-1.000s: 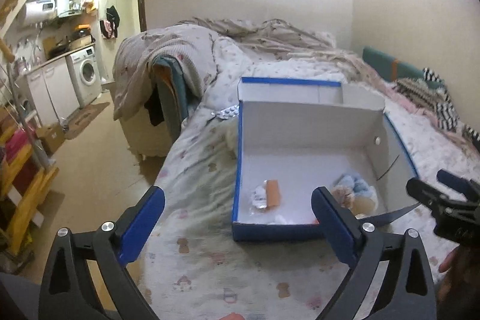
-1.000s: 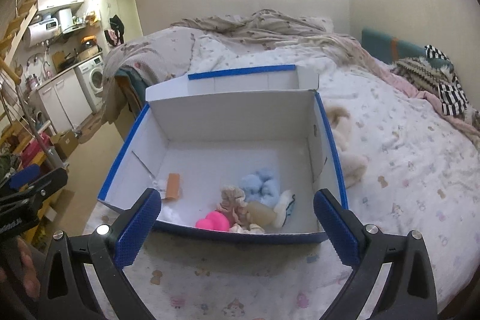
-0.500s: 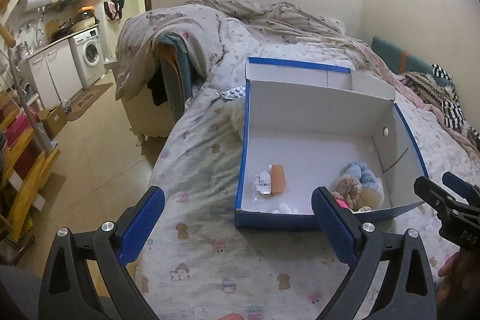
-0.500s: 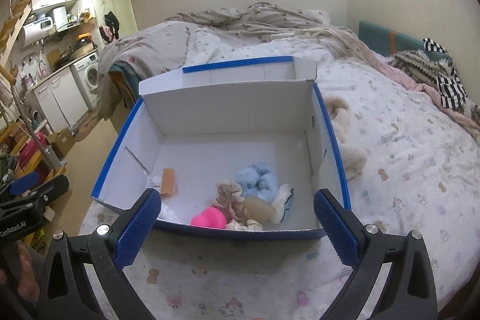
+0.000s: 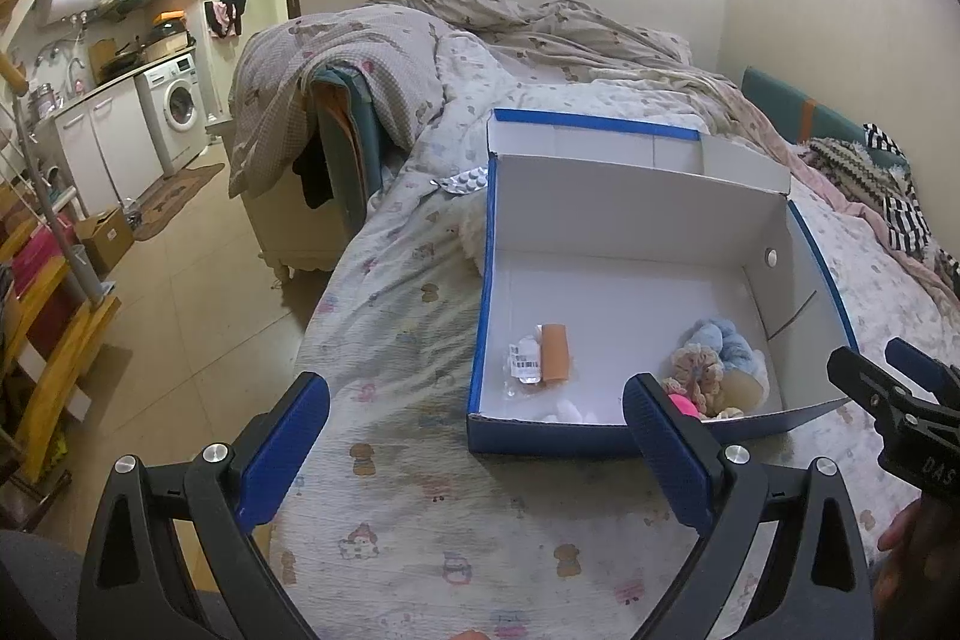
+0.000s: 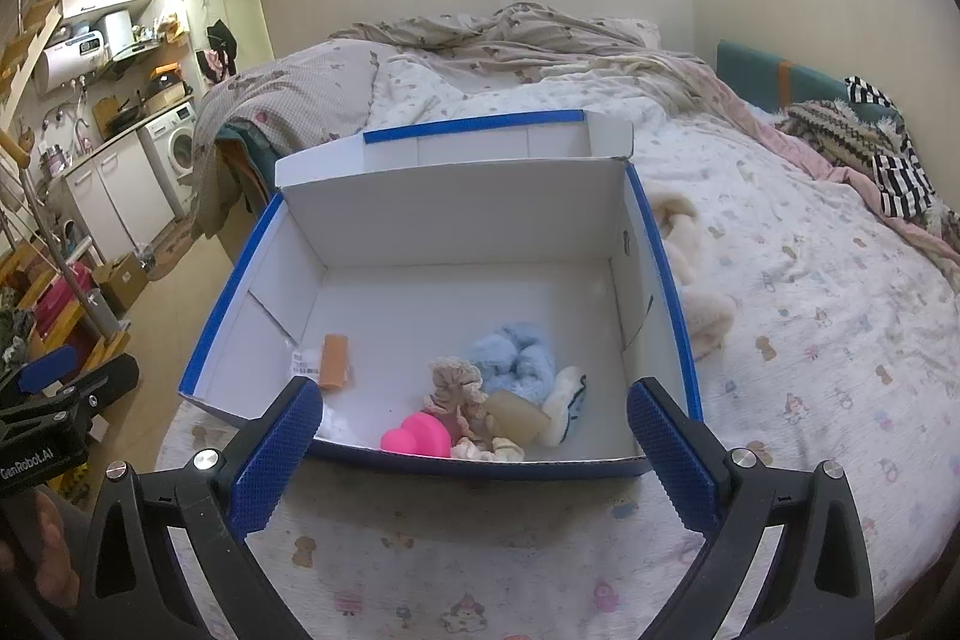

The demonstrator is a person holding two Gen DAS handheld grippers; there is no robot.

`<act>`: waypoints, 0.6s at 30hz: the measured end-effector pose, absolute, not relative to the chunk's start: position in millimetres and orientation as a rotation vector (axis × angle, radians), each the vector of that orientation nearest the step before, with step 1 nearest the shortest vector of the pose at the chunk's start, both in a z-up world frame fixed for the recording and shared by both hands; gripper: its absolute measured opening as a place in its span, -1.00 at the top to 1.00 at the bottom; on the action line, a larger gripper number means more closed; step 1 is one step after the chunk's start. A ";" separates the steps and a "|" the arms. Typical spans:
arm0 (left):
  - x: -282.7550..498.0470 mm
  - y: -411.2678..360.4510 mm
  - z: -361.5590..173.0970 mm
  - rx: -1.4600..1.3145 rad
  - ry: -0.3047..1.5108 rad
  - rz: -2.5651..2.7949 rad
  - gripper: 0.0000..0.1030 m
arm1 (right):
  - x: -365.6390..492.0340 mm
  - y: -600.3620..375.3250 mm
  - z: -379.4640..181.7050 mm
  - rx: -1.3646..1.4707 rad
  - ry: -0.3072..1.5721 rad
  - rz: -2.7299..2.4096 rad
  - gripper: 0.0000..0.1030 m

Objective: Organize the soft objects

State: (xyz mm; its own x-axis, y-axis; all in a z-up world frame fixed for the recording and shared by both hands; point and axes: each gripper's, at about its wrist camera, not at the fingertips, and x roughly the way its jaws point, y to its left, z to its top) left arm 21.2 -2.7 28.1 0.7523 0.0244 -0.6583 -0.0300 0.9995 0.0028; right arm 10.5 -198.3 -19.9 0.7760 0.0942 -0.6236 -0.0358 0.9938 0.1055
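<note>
While both grippers hang short of it, the blue box (image 6: 660, 244) sits open on the bed (image 6: 810, 340), white inside, lid flap standing up at the far side. Soft items are bunched in its near right corner: a light blue plush (image 6: 516, 358), a pink toy (image 6: 420, 436), a beige frilly piece (image 6: 453, 379), and a white sock with dark trim (image 6: 567, 403). Near left on the box floor: an orange roll (image 6: 335, 361) beside a labelled clear packet (image 5: 525, 361). A cream plush (image 6: 690, 274) lies on the bed just right of the box, outside it, partly hidden by the box wall. Right gripper (image 6: 474, 439) is level, aimed at the box's near wall, jaws spread wide with nothing between them. Left gripper (image 5: 477, 439) sits further left over the bedsheet, jaws equally wide and empty; its right finger (image 5: 660, 451) covers part of the pink toy. In the left wrist view the right gripper is cut off at the frame edge. A blister pack (image 5: 465, 181) lies on the bed by the box's far left corner. What the small white bits at the box's near wall are can't be made out.
</note>
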 end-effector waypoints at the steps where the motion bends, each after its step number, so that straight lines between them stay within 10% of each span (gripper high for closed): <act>1: 21.3 -2.7 28.1 -0.008 0.719 0.030 -0.90 | 10.5 -198.3 -19.9 0.089 0.679 0.070 -1.00; 18: 21.4 -2.7 27.5 -0.008 0.720 0.029 -0.90 | 11.0 -200.1 -20.3 0.089 0.678 0.068 -1.00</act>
State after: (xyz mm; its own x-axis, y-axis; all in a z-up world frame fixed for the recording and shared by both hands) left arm 21.4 -2.7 27.5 0.7515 0.0241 -0.6593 -0.0296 0.9996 0.0028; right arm 11.0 -200.1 -20.3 0.7771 0.0920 -0.6227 -0.0339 0.9939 0.1045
